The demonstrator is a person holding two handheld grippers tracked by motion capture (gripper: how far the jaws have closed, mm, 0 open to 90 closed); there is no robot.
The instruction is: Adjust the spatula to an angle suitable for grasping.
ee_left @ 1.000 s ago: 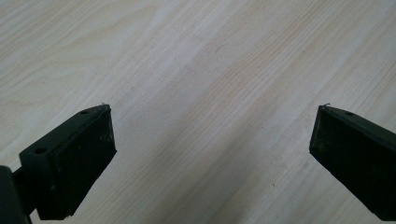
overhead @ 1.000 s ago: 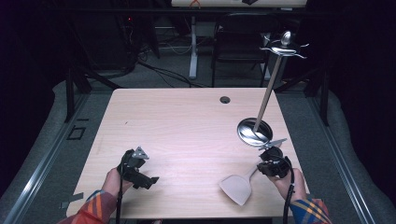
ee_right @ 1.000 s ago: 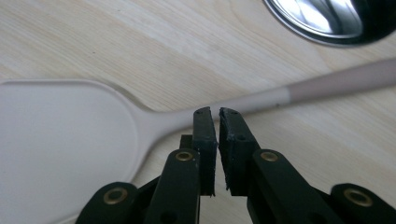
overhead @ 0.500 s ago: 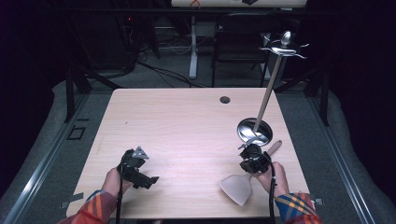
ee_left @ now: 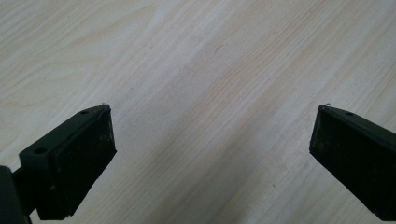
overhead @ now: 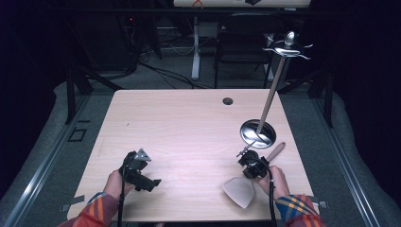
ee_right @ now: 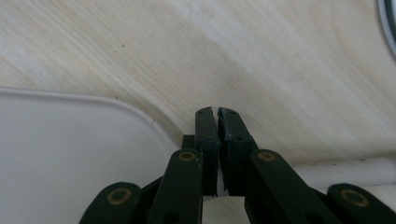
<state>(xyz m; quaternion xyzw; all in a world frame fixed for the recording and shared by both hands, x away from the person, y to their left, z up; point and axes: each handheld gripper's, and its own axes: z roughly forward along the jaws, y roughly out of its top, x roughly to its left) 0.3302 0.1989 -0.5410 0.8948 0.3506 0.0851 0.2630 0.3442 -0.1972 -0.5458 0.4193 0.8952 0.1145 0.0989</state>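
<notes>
A spatula with a pale blade [overhead: 239,191] and a wooden handle [overhead: 275,151] lies on the wooden table [overhead: 189,127] at the front right. My right gripper [overhead: 249,161] sits over its neck, between blade and handle. In the right gripper view the right gripper [ee_right: 217,111] has its jaws pressed together, with the blade [ee_right: 70,154] at the left and the white neck [ee_right: 355,170] running behind them. I cannot tell whether the neck is pinched. My left gripper [overhead: 144,178] rests at the front left. Its jaws stand wide open over bare wood [ee_left: 215,108].
A metal utensil stand rises from a round shiny base [overhead: 257,133] just beyond the right gripper, its rod leaning up to hooks [overhead: 287,47]. The base's rim [ee_right: 390,23] shows in the right gripper view. A cable hole [overhead: 228,100] lies at the table's far side. A chair [overhead: 246,42] stands behind.
My right hand has moved left and down from beside the spatula's handle to over its neck. The spatula and the left hand have stayed put.
</notes>
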